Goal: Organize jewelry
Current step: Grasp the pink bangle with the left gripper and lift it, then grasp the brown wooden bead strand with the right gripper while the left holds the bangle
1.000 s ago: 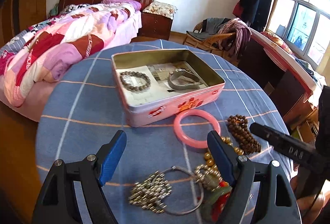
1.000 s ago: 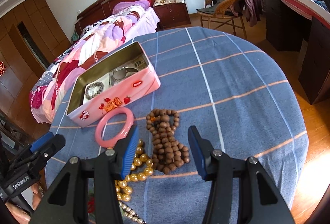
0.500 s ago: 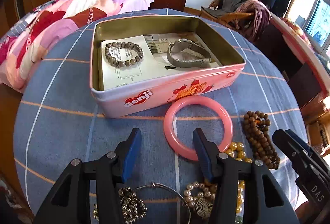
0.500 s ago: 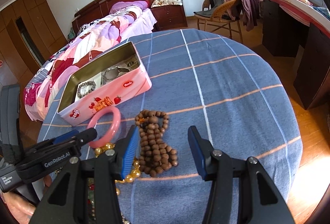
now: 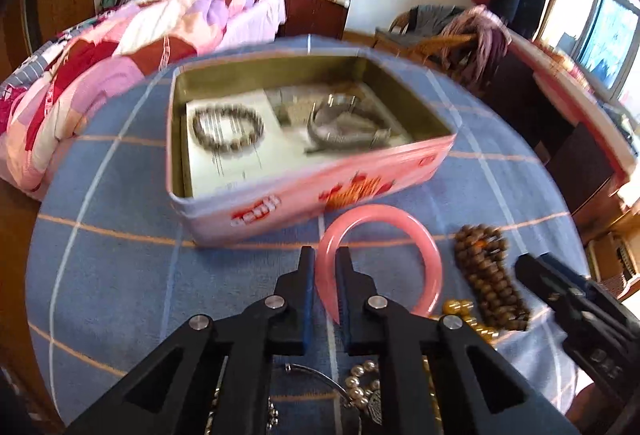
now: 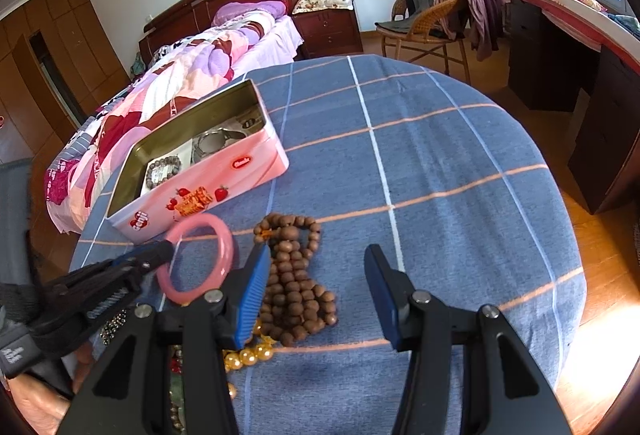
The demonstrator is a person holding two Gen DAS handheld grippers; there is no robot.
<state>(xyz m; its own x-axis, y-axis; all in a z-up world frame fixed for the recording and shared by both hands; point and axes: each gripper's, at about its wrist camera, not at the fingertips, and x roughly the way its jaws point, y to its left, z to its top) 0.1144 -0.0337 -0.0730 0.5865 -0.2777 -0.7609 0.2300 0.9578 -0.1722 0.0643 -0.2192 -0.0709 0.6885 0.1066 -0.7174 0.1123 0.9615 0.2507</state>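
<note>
My left gripper [image 5: 322, 263] is shut on the near-left rim of a pink bangle [image 5: 420, 235], which shows tilted up off the cloth in the right wrist view [image 6: 224, 247]. An open pink tin [image 5: 280, 203] stands just beyond it, holding a dark bead bracelet [image 5: 228, 129] and a silver watch [image 5: 344, 127]. My right gripper [image 6: 316, 275] is open and empty, its left finger beside a brown wooden bead string [image 6: 296, 275].
Gold beads [image 6: 248, 353], pearl beads [image 5: 360, 383] and a metal ring with silver beads lie on the blue checked tablecloth [image 6: 440, 175] near me. A bed stands behind the table, a wicker chair and a desk to the right.
My left gripper moved forward and shut on the pink bangle's rim, lifting that side. The right gripper stayed open and shifted slightly over the brown beads.
</note>
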